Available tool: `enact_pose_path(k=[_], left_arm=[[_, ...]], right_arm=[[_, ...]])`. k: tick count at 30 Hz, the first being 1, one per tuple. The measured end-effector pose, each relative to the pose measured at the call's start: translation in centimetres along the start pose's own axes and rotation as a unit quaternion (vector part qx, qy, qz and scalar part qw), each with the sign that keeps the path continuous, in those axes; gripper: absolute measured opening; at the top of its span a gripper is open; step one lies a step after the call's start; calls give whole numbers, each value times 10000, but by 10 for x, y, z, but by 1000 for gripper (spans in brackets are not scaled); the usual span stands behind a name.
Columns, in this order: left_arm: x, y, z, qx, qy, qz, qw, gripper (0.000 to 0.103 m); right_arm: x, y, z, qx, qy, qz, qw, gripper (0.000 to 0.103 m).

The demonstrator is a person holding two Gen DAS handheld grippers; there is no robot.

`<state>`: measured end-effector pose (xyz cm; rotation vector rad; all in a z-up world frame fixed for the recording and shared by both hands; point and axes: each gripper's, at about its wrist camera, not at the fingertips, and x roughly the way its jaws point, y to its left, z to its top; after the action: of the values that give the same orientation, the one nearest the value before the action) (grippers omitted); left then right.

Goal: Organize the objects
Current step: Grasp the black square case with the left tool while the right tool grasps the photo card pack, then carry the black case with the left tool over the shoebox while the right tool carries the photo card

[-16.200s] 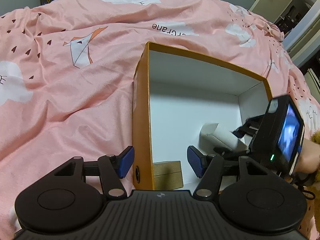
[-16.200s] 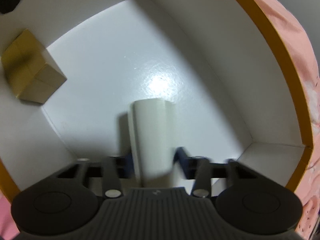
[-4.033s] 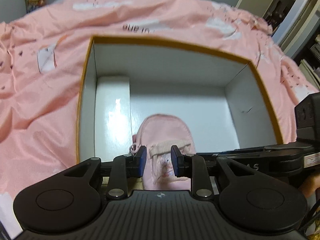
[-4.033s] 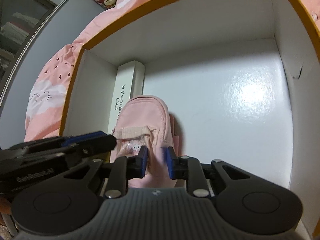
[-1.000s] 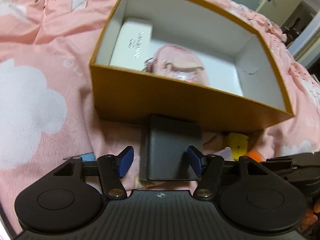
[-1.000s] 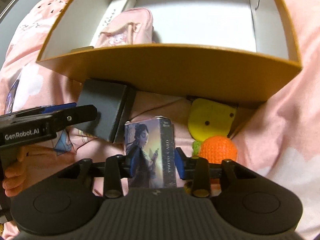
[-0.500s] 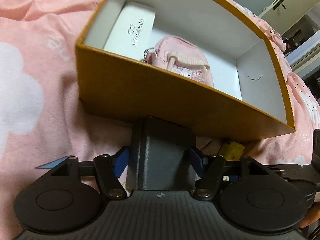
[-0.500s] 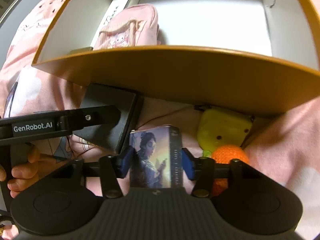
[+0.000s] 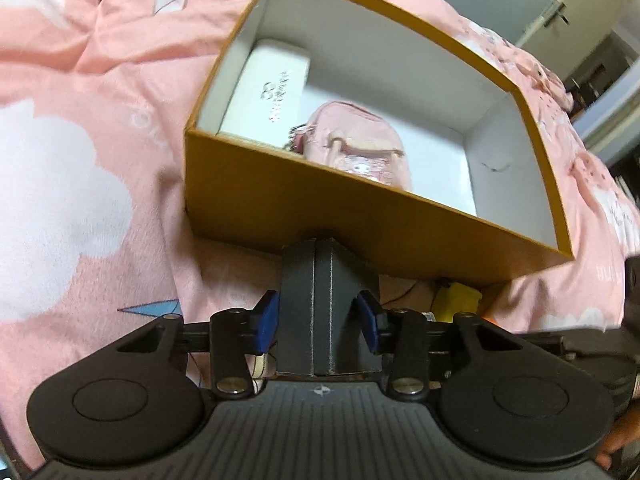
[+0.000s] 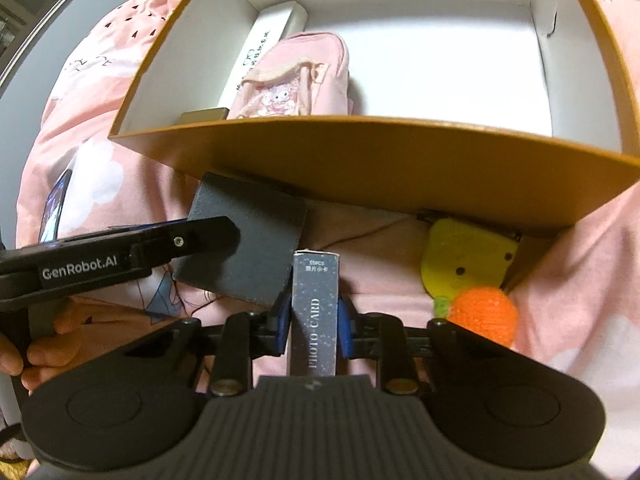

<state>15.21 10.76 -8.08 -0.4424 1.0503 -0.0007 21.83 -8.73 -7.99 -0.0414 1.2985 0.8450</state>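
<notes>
Currently each hand-held gripper, left point(image 9: 318, 322) clamped on the black case point(image 9: 326, 312), right point(image 10: 312, 326) on the card box point(image 10: 315, 312), sits before the cardboard box's point(image 10: 380, 160) near wall on the bed point(image 9: 80, 160).

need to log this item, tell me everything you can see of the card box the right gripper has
The card box is a small, slim cardboard pack, dark blue-grey with light speckles. PHOTO CARD runs along its narrow side, and small print sits on its top end. It stands on edge, clamped on both broad faces between the blue pads of the right gripper. It is held over the pink bedding, just short of the orange storage box, with the black wallet beside it.
</notes>
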Motion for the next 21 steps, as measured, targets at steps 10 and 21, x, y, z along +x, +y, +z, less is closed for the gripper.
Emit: enact_pose_path(k=[10,21], left_arm=[[9,18,-1,-443,-82,-174,9988,51],[-44,-10,-14,135,-804,-168,9965,43]], right_arm=[[-1,6,-6,1,-125,-9,9999,24],[-42,11,-12,-185,-590,-173,9979,24]])
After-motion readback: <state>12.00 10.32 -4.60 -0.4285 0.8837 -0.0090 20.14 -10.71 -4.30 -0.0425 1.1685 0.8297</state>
